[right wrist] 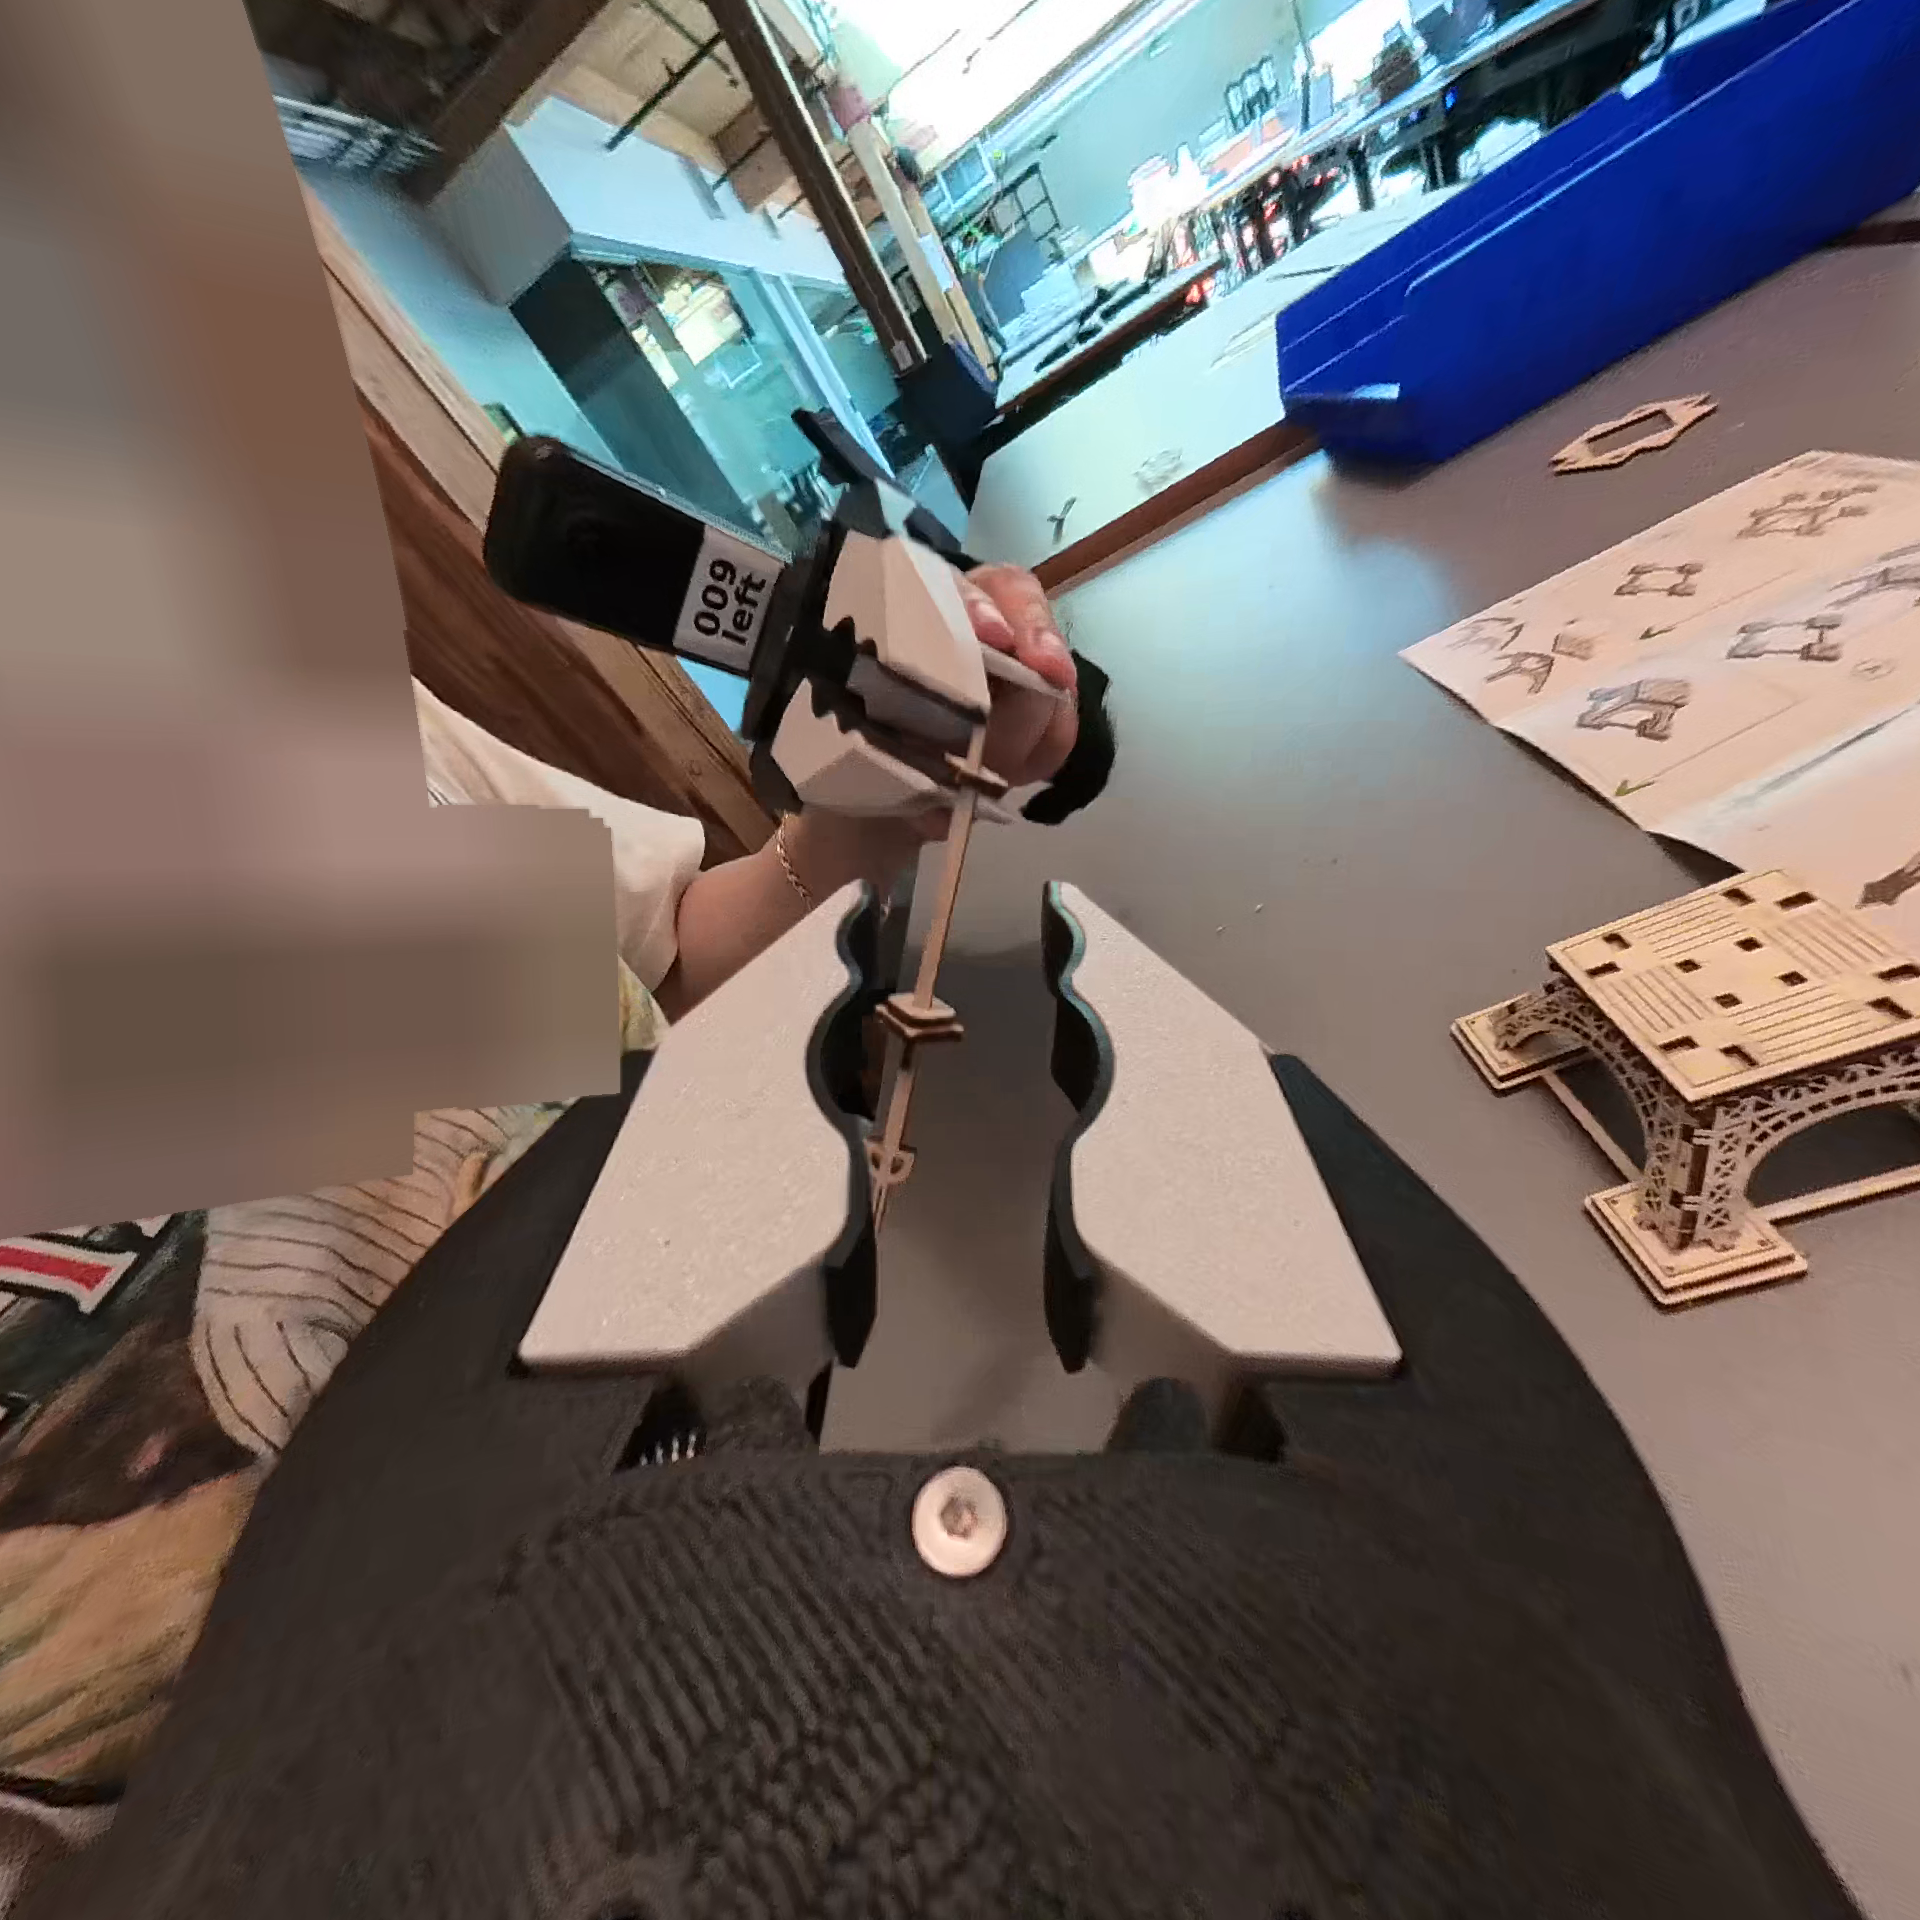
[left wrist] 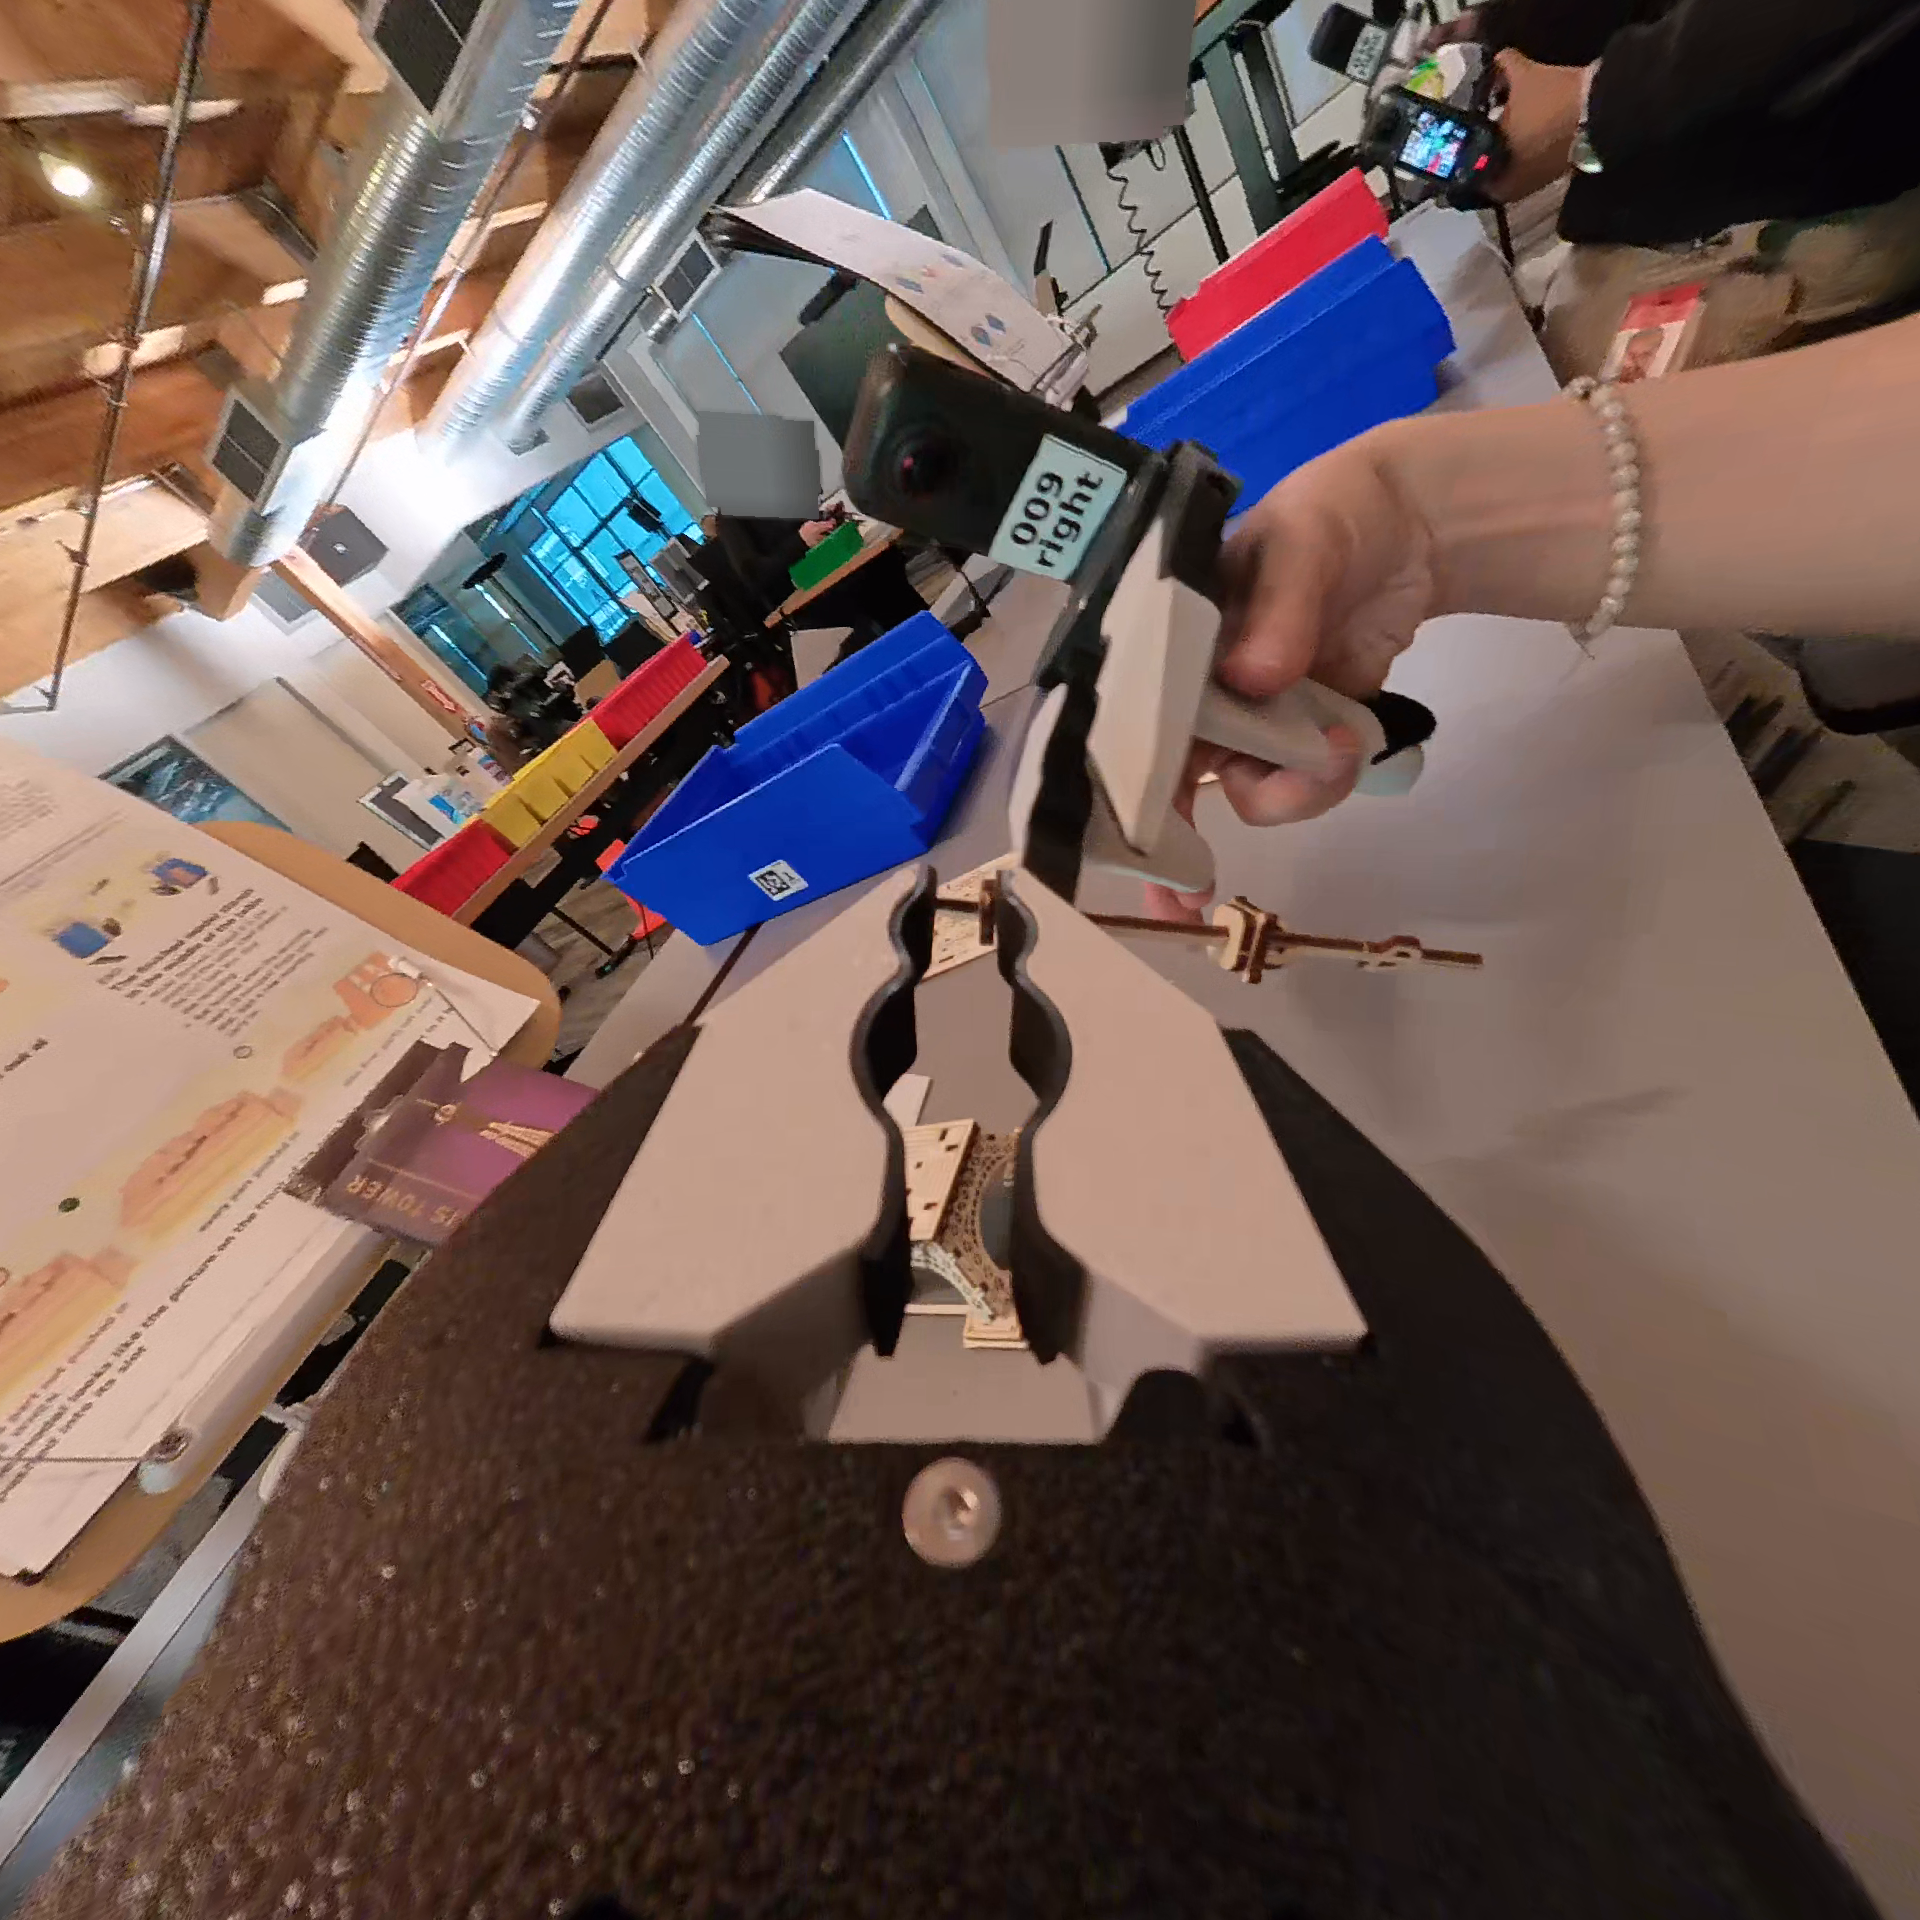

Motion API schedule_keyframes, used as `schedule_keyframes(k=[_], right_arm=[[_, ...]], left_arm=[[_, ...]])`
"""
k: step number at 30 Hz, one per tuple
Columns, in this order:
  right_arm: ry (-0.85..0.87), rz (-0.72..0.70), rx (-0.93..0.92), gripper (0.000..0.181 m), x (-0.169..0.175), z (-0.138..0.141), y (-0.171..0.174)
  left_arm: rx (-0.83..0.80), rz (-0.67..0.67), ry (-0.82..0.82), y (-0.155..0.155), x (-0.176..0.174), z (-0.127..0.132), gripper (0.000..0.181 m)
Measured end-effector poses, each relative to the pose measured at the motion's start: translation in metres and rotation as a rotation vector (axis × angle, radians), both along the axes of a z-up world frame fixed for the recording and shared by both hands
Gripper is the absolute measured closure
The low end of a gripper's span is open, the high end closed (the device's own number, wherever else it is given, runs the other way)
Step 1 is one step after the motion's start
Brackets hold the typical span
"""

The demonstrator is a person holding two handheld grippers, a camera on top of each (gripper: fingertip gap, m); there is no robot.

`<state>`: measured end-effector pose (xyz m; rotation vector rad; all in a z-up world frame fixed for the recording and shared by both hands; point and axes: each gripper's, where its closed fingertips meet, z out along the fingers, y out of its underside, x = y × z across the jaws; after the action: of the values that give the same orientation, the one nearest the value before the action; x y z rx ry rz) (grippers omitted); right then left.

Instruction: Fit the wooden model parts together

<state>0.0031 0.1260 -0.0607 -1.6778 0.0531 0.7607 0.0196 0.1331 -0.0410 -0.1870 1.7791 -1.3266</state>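
Observation:
My left gripper (left wrist: 964,914) is shut on one end of a thin wooden spire rod (left wrist: 1330,943) with small collars, which sticks out to the right above the grey table (left wrist: 1558,1039). In the right wrist view the left gripper (right wrist: 966,769) holds the rod (right wrist: 914,1023), which runs down between my right gripper's (right wrist: 956,914) open fingers, close to the left finger. The right gripper (left wrist: 1112,883) is held by a hand just beyond my left fingertips. The wooden tower base (right wrist: 1714,1039) stands on the table to the right; it also shows between my left fingers (left wrist: 951,1195).
An instruction sheet (right wrist: 1714,644) and a loose wooden frame piece (right wrist: 1631,436) lie beyond the base. Blue bins (left wrist: 810,810) (right wrist: 1558,260) stand at the table's far side. A clipboard with paper (left wrist: 156,1091) and a purple box (left wrist: 457,1143) are at left. A person with a camera (left wrist: 1444,145) stands behind. Both grippers' tips are close together, under 4 cm apart.

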Motion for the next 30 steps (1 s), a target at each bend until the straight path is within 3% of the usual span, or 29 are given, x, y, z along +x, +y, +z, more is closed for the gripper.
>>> schedule_keyframes(k=[4, 7, 10, 16, 20, 24, 30], right_arm=[[-0.07, 0.039, -0.018, 0.161, -0.01, -0.009, 0.007], [-0.105, 0.058, 0.031, 0.178, -0.017, -0.004, 0.01], [-0.151, 0.054, 0.066, 0.178, -0.019, 0.0, 0.012], [-0.527, -0.121, 0.099, 0.181, -0.004, 0.006, 0.021], [-0.784, -0.239, 0.08, 0.181, 0.007, 0.011, 0.025], [-0.909, -0.304, 0.08, 0.181, 0.009, 0.017, 0.028], [-0.965, -0.313, 0.081, 0.181, 0.007, 0.021, 0.028]], left_arm=[[-0.014, 0.011, -0.037, 0.002, -0.001, 0.007, 0.173], [-0.009, 0.017, -0.049, 0.003, -0.001, 0.008, 0.173], [-0.036, 0.008, -0.063, 0.003, -0.003, 0.013, 0.173], [-0.149, -0.036, 0.004, 0.009, -0.007, 0.025, 0.153], [-0.287, -0.109, 0.076, 0.015, -0.014, 0.038, 0.15], [-0.358, -0.15, 0.094, 0.02, -0.019, 0.046, 0.169], [-0.32, -0.159, 0.117, 0.02, -0.022, 0.044, 0.176]])
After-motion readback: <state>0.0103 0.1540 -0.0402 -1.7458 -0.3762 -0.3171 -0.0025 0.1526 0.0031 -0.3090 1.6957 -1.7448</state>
